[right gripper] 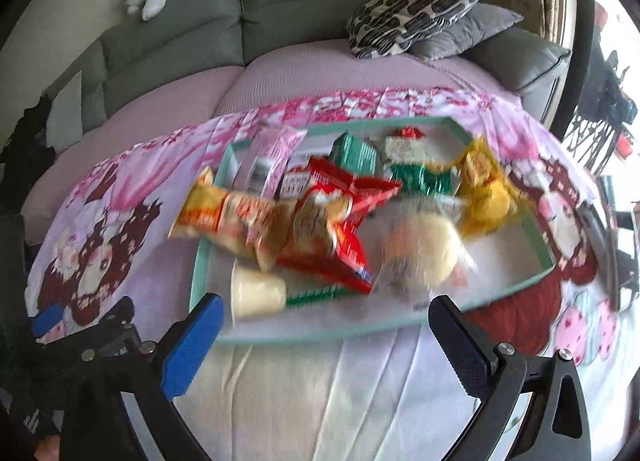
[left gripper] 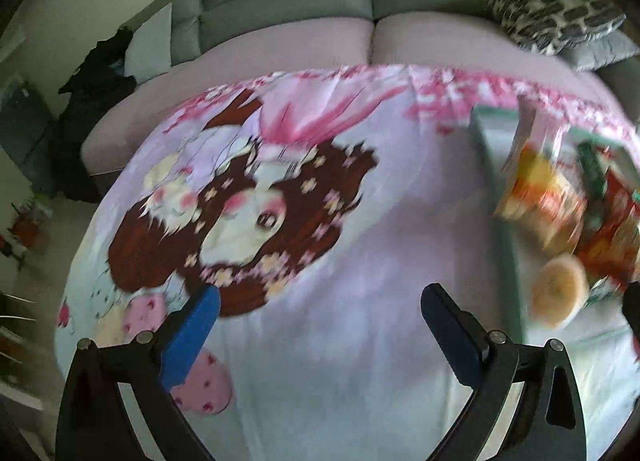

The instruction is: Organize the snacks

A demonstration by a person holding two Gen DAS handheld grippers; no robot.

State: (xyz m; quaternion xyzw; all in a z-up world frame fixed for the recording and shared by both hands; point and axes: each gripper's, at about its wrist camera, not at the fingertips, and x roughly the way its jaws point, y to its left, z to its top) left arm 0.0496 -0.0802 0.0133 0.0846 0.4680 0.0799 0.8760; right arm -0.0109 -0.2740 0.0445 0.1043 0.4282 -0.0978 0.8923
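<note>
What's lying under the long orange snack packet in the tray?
The orange snack packet rests on a red packet and crosses the tray rim. A pale cup lies just in front. Anything beneath the red packet is hidden.

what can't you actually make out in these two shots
- Print on the snack packets: right wrist view, smeared by motion blur, unreadable.
- Right part of the tray: left wrist view, cut off by the frame edge.
- What lies under the red packet: right wrist view, covered by the pile.
- Tray's near rim: right wrist view, partly behind the open right claw.
- Left claw: open, nothing between its fingers.
</note>
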